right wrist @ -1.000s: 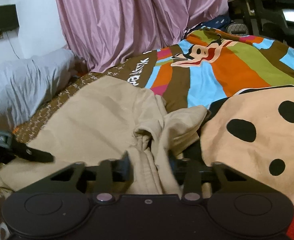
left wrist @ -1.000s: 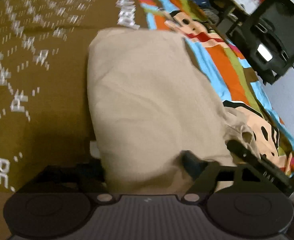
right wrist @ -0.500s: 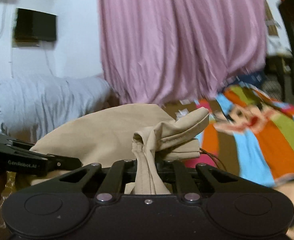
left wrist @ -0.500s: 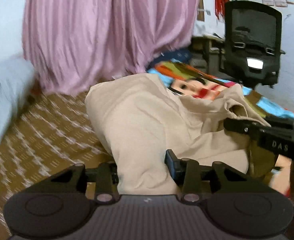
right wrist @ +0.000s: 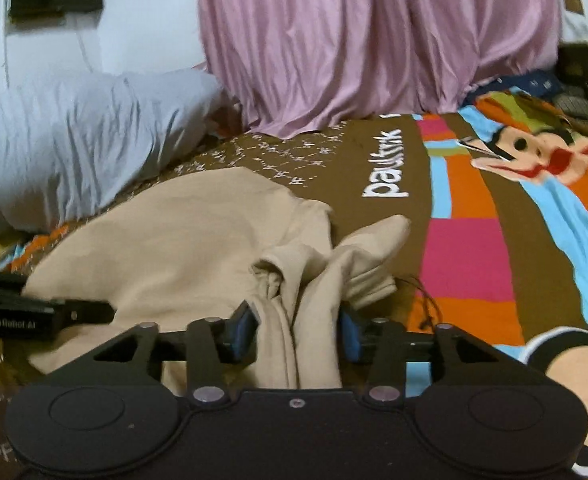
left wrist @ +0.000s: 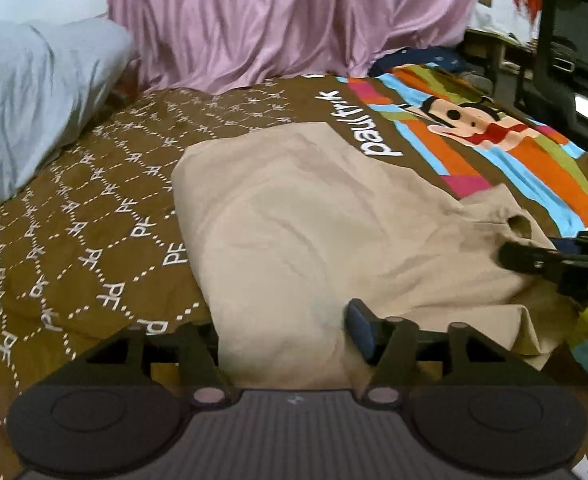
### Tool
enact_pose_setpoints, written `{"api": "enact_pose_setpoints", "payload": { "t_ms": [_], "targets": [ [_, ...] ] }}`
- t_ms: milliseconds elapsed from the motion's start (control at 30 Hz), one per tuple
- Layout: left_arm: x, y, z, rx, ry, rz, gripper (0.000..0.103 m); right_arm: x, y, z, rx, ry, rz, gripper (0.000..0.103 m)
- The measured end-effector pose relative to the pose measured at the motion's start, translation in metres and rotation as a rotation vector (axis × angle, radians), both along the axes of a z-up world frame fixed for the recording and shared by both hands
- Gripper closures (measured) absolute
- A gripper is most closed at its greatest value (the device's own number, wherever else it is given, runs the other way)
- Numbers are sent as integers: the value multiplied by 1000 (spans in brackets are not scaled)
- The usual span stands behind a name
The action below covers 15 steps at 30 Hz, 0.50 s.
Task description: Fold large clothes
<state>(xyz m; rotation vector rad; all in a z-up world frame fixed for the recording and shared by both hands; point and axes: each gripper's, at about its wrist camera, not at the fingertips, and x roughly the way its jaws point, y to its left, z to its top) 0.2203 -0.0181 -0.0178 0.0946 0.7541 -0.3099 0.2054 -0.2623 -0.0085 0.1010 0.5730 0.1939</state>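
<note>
The beige garment [left wrist: 318,236] lies on the bed, spread over the brown patterned part of the bedspread [left wrist: 85,240], its far edge reaching the white lettering at about 1 o'clock in the left wrist view. Half a second ago both cameras showed it lifted, hanging in front of the curtain; now the cloth is back down and lies in a broad doubled panel. In my judgement 1 fold has just been carried over and laid, and the piece is about to be let go or smoothed.

The left gripper [left wrist: 285,332] has the near edge of the cloth between its 2 fingers; the blue pad [left wrist: 360,322] at 5 o'clock rests against the fabric, while the other finger is hidden under it, so I cannot tell whether that grip is firm. The right gripper [right wrist: 298,332] has a bunched ridge of the garment [right wrist: 181,240] between its 2 blue pads [right wrist: 243,330], which look wider apart than a second ago, so it seems to be easing off rather than clamping.

That bunch, with a cuff-like end pointing to 1 o'clock, is untidy and probably wants flattening before the next fold. Beyond lie a grey pillow [right wrist: 77,136] at 10 o'clock, the pink curtain [right wrist: 374,40] at 12 and an office chair [left wrist: 574,48] at 2.
</note>
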Motion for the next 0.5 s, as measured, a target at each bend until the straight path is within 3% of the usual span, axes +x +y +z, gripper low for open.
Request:
{"api": "enact_pose_setpoints", "payload": {
  "t_ms": [133,267,367,500],
  "targets": [
    [-8,5,4,45,-4,49,21,-10,-6,9,-22,3,-24,41],
    [-28,6,10,83,-31,75,20,-30,-15,13,-45,15,-71,32],
    [-41,6,20,79,-40,91,13,-45,-25,15,-34,18,-97,27],
    [-64,1,38,66,-55,105,9,-70,-30,28,-15,-37,-97,17]
  ]
}}
